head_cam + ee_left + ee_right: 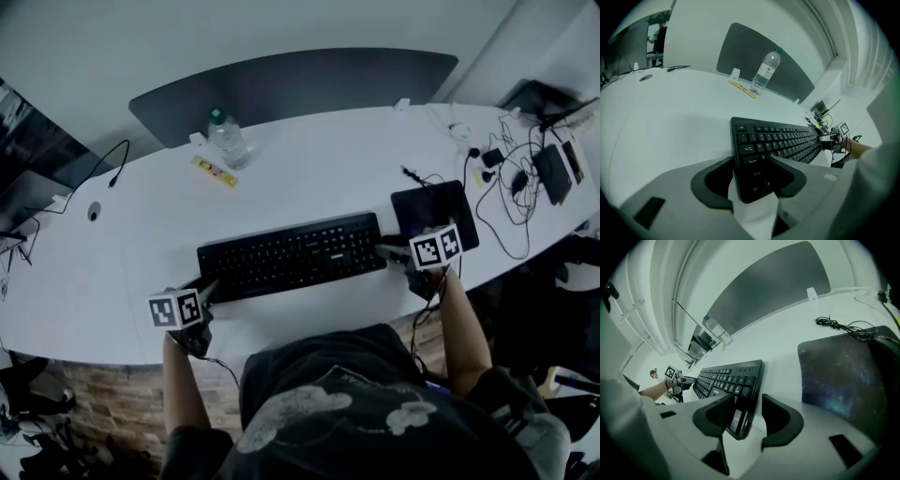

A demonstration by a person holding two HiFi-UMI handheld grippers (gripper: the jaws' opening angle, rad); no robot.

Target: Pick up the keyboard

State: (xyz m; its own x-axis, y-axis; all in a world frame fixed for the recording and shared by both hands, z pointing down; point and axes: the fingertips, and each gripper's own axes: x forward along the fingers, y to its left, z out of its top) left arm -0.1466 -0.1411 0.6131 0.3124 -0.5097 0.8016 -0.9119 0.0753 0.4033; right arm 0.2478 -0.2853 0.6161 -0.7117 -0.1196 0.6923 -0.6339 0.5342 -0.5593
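A black keyboard (291, 255) lies along the near side of the white desk (141, 234). My left gripper (208, 289) is at its left end. In the left gripper view the jaws of this gripper (752, 176) are closed on the corner of the keyboard (783, 140), one on the outer edge and one on the keys. My right gripper (389, 253) is at the right end. There its jaws (745, 413) clasp the end of the keyboard (726, 378), which stands tilted between them.
A dark mouse pad (434, 214) lies just right of the keyboard. A water bottle (228, 139) and a yellow strip (214, 172) sit behind it, before a dark divider panel (291, 84). Tangled cables and devices (511, 178) crowd the far right. The desk's front edge is close to me.
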